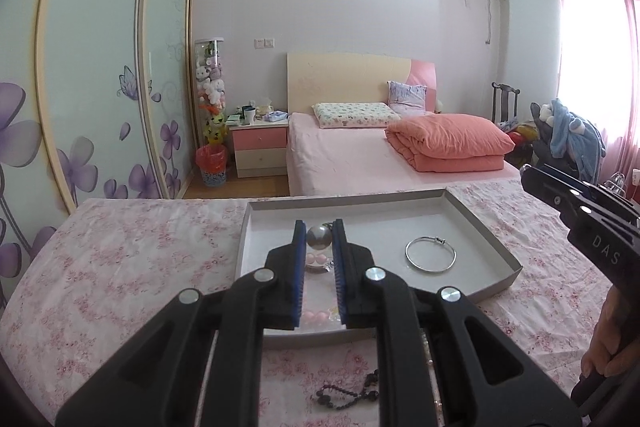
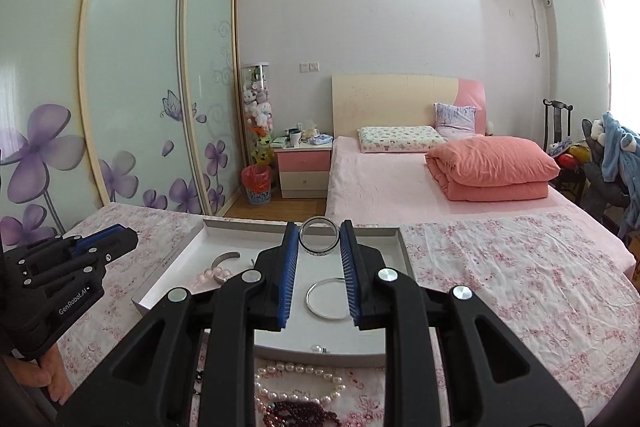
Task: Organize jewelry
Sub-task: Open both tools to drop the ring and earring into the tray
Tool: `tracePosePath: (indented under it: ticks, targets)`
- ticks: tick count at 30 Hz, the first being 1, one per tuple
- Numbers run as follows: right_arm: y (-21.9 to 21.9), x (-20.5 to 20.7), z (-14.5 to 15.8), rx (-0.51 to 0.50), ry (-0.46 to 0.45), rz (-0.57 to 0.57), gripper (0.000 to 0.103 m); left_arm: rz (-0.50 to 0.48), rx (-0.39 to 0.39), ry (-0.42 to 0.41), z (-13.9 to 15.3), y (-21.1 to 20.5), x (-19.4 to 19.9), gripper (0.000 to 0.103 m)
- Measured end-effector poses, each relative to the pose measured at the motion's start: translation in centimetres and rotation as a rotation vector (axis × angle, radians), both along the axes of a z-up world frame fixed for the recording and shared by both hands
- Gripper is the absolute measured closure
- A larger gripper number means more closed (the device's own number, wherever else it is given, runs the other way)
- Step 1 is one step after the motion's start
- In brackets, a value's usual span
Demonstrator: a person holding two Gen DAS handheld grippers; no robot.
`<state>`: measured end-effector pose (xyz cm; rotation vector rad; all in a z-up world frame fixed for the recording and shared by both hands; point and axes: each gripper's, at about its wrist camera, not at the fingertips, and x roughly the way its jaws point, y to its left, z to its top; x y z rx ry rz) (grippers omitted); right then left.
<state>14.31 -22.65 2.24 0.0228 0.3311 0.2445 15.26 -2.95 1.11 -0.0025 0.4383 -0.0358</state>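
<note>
A shallow grey tray [image 1: 484,227] [image 2: 402,247] lies on the flowered cloth. My left gripper [image 1: 319,235] is shut on a silver cuff bracelet [image 1: 319,237] and holds it over the tray's left part, above a pink bead bracelet [image 1: 316,259]. My right gripper [image 2: 319,235] is shut on a dark ring-shaped bangle [image 2: 319,237] above the tray's far side. A thin silver bangle [image 1: 430,254] [image 2: 326,299] lies in the tray. A pearl necklace [image 2: 298,383] and dark red beads [image 2: 298,413] lie on the cloth near me. A dark bead bracelet [image 1: 346,395] lies there too.
The cloth-covered surface [image 2: 500,267] spreads right of the tray. Beyond it are a pink bed [image 2: 400,183], a nightstand [image 2: 306,167] and sliding wardrobe doors [image 2: 132,87]. A small pearl piece [image 2: 319,348] sits at the tray's near rim.
</note>
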Motion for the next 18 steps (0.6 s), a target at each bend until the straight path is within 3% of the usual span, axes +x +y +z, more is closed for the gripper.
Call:
tracePosePath:
  ticks: [8,18]
  targets:
    - [0.2,2.7,-0.7,0.008,0.019,-0.014,0.08,-0.008,0.01,0.012,-0.6,-0.2,2.5,0.089]
    - [1.0,7.3,-2.8,0.032,0.119,-0.005,0.08,-0.027,-0.009,0.041,-1.8,-0.4,6.6,0.089]
